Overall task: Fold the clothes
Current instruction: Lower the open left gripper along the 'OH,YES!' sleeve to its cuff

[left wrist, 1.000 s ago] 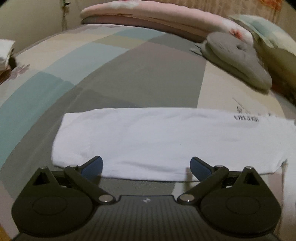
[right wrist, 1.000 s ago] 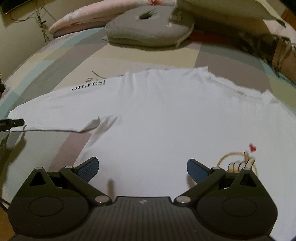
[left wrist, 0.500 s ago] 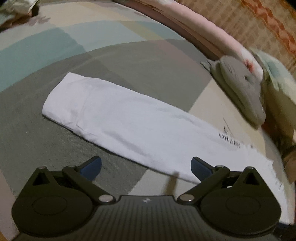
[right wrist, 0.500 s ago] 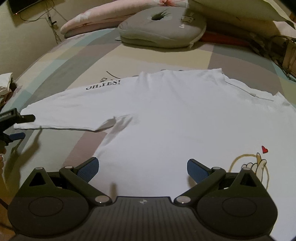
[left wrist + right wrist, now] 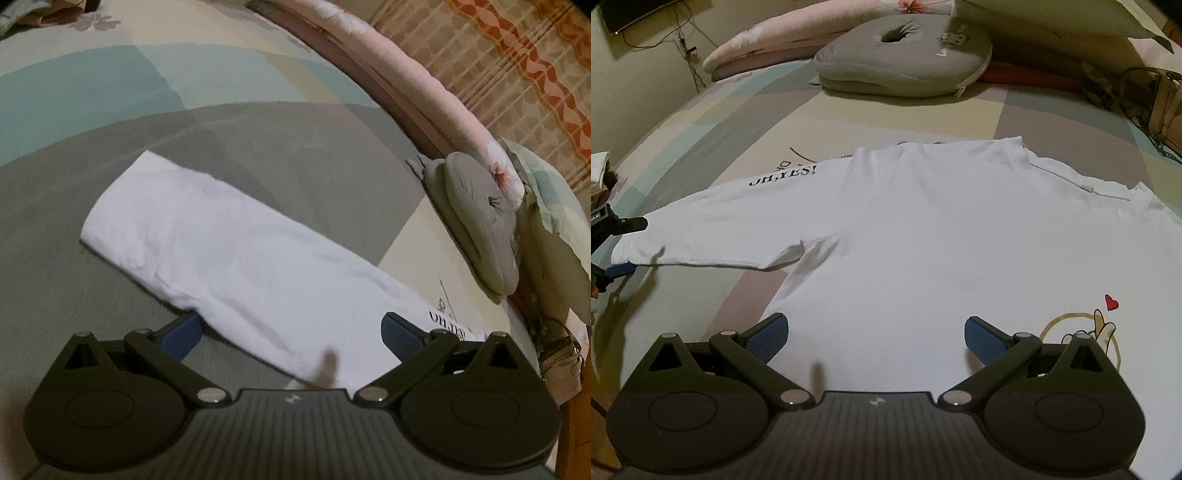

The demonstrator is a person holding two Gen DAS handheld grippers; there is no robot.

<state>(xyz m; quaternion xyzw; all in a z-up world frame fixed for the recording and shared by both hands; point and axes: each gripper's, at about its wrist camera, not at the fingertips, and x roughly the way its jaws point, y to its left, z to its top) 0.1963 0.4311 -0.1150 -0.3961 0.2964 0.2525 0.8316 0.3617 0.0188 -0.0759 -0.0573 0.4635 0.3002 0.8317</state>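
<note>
- One white T-shirt [image 5: 923, 236] lies spread flat on the bed [image 5: 713, 147], which wears a patchwork cover of grey, teal and cream blocks.
- One sleeve [image 5: 207, 243] stretches out over the grey patch of the cover; black lettering [image 5: 783, 176] is printed near its shoulder end.
- One cartoon print with one small red heart [image 5: 1112, 302] sits on the shirt body, near the right edge of the right wrist view.
- One grey ring-shaped cushion [image 5: 905, 59] rests at the head of the bed, well apart from the shirt.
- One pink floral quilt roll [image 5: 406, 85] lies along the far edge of the bed, behind the cushion.
- Two pairs of tongs are in view, one per hand.
- Left tongs [image 5: 291, 332]: jaws spread wide, gripping nothing. They hover over the near edge of the sleeve; the left blue pad [image 5: 183, 334] shows just beside the sleeve's hem, and the right one over the white cloth near the lettering. Contact cannot be told.
- In the right wrist view the left tongs [image 5: 626, 245] appear at the far left edge, at the cuff end of the sleeve, one finger above the cloth edge and one below.
- Right tongs [image 5: 875, 332]: jaws spread wide, empty, poised over the shirt body near its lower part, both blue pads over white cloth; whether they touch it cannot be told.
</note>
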